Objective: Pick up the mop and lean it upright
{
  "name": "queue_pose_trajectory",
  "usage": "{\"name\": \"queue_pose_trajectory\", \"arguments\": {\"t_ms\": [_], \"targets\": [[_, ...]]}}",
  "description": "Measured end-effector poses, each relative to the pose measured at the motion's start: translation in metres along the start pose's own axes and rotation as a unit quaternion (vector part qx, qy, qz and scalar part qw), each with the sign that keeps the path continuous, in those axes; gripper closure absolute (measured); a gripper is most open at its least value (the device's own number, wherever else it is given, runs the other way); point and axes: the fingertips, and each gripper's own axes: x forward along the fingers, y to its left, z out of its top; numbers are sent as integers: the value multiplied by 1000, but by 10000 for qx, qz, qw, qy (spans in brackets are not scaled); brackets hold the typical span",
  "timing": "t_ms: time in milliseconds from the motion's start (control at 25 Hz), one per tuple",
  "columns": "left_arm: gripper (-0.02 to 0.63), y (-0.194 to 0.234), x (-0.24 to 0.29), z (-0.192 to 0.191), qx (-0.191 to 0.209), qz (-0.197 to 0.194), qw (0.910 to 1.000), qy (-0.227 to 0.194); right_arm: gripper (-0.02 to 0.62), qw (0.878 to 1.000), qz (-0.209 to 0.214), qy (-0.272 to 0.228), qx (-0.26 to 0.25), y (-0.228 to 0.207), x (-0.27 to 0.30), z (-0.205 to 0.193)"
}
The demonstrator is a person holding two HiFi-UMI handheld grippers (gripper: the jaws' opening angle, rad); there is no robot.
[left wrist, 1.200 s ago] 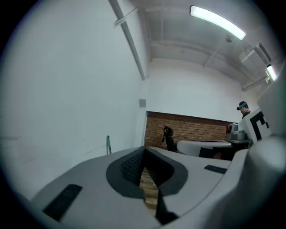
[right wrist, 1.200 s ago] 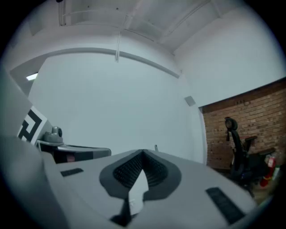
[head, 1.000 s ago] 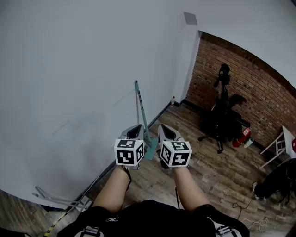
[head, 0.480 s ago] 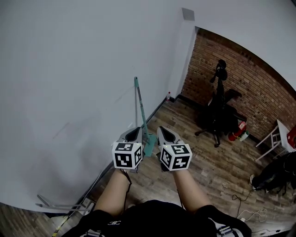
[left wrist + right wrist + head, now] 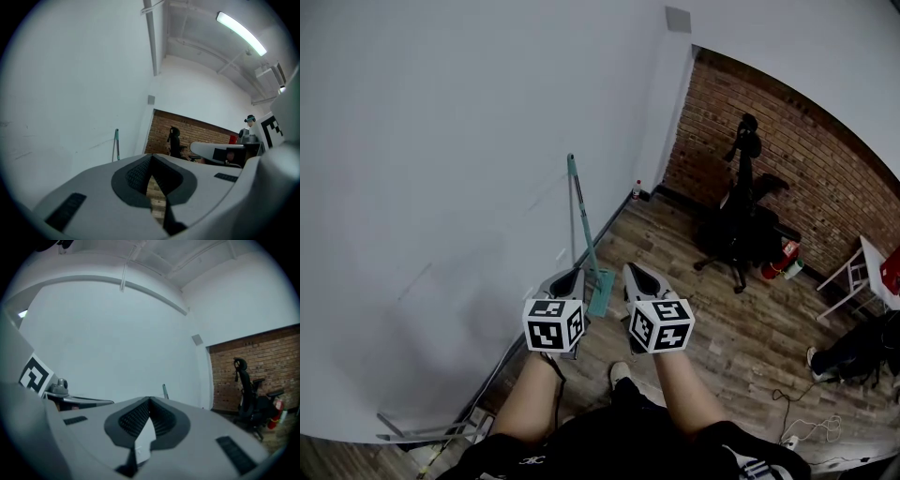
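Leaning against the white wall, the mop stands nearly upright: its teal handle tip touches the wall high up, and its flat mop head sits on the wooden floor just out from the wall's base. Judged from this, the leaning step looks done.

Both grippers hang a little out from the wall, short of the mop and not touching it. The left gripper is nearer the wall and the right gripper farther from it. In the left gripper view the left gripper's jaws meet at the tips with nothing between them, only floor showing through the gap behind. In the right gripper view the right gripper's jaws are likewise pressed together and empty. Each of these views shows the mop as a thin pole against the wall.

The mop probably handles as a light, stiff, long thing. Its pole looks smooth and narrow, so it may slip or twist between the pads. The flat head likely swivels at its joint and would swing if lifted.

A hold on the pole around its middle, square across it, should give the best control. Against that smooth wall the tip could slide sideways if nudged, so any touch should be gentle.
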Motion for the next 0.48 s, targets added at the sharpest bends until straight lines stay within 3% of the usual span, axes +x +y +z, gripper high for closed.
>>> {"name": "queue_pose_trajectory", "arguments": {"t_ms": [200,480], "targets": [[609,11,40,8,141,219,9997,3,581,9995,215,-180,113,-28,40,6],[609,22,127,54,276,649,9974,-130,583,9967,748,-269,158,-87,117,37]]}}
